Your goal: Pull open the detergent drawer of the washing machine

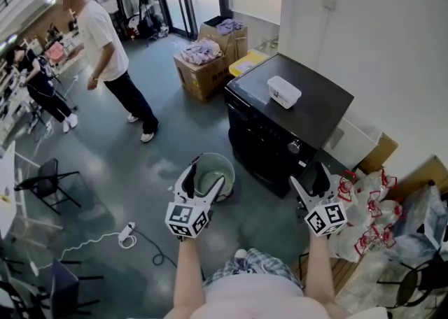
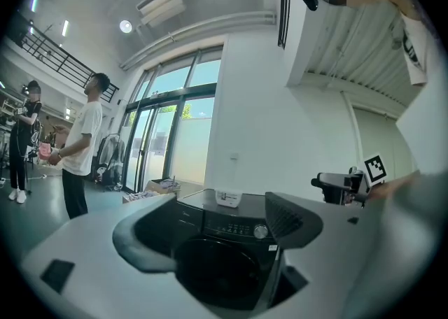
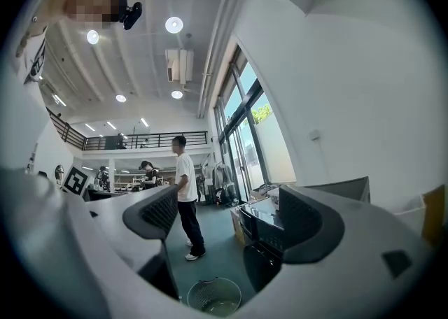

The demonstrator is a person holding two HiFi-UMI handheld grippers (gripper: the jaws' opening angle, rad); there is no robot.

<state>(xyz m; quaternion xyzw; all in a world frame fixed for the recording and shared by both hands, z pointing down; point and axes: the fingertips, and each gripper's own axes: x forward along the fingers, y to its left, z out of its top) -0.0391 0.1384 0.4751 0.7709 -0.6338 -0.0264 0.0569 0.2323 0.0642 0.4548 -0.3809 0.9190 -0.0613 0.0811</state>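
Note:
The black front-loading washing machine [image 1: 280,118] stands against the white wall, ahead of me and slightly right. Its top front band carries a round knob [image 1: 294,147]; nothing sticks out of that band, and I cannot make out the drawer's outline. In the head view my left gripper [image 1: 203,179] and right gripper [image 1: 311,179] hang short of the machine, apart from it, both open and empty. The left gripper view frames the washing machine [image 2: 224,247] and knob [image 2: 260,231] between its wide jaws. The right gripper view shows the washing machine [image 3: 266,234] past its right jaw.
A white lidded box [image 1: 283,91] sits on the machine's top. A round mesh basket [image 1: 213,173] stands on the floor by my left gripper. Bagged goods [image 1: 364,213] pile up at the right, cardboard boxes of clothes [image 1: 203,69] behind, and a person [image 1: 105,52] stands far left.

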